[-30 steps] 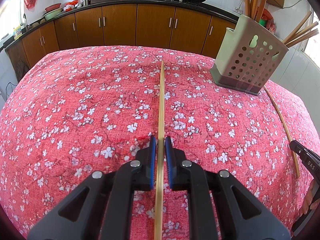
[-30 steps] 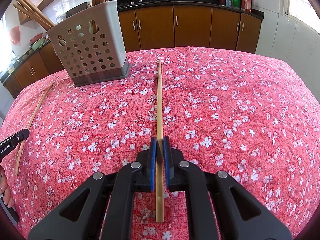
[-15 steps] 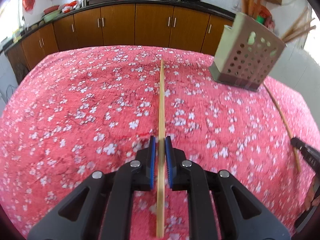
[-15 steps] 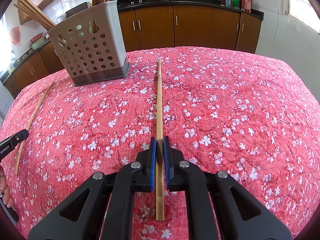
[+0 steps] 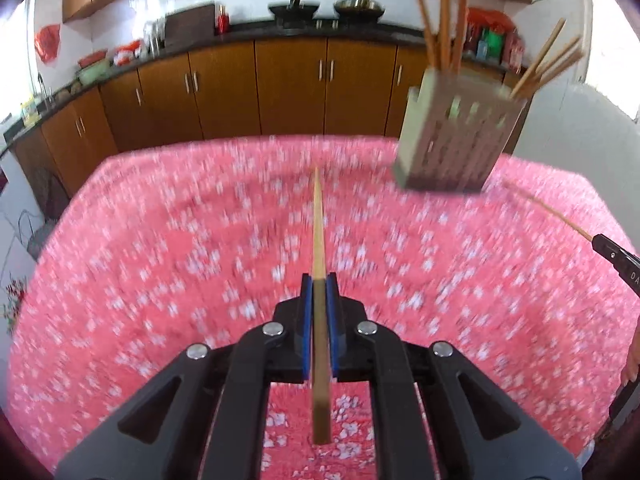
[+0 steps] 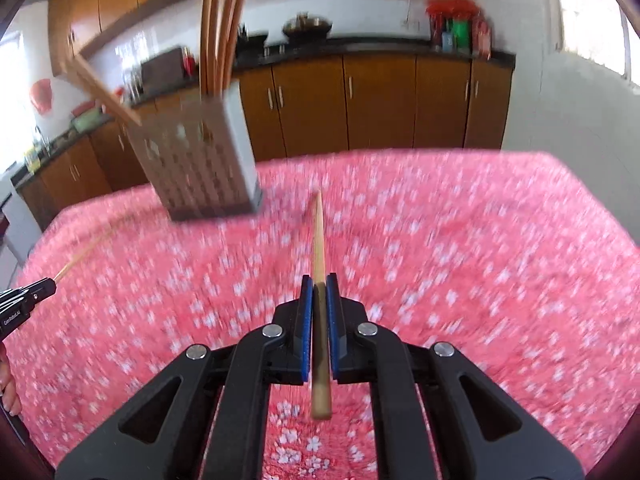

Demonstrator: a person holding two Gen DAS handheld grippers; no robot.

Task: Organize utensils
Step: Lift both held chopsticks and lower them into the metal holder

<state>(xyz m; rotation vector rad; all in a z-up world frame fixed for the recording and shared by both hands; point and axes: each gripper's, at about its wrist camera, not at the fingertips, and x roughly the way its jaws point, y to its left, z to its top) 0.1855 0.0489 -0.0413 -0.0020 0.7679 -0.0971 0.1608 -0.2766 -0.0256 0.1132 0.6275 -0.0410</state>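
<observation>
In the left wrist view my left gripper [image 5: 319, 280] holds a bamboo chopstick [image 5: 318, 220] between its blue pads, its jaws closing tight on it. The stick points ahead, lifted off the cloth. In the right wrist view my right gripper [image 6: 319, 280] is shut on a second chopstick [image 6: 318, 236], also raised. The grey perforated utensil holder [image 5: 452, 140] stands at the far right with several chopsticks in it. From the right wrist the holder [image 6: 200, 160] stands at the far left. Each view catches the other gripper at its edge: the right gripper [image 5: 596, 240] and the left gripper [image 6: 44, 286].
A red floral tablecloth [image 5: 160, 260] covers the whole table. Brown kitchen cabinets [image 5: 280, 88] and a dark counter with pans run behind it. A white wall [image 5: 580, 128] stands at the right. Part of a hand [image 6: 8, 392] shows at the left edge.
Both grippers have risen with their chopsticks, which lay on the cloth before and now hang above it. Both views have tilted upward and are blurred by motion.
</observation>
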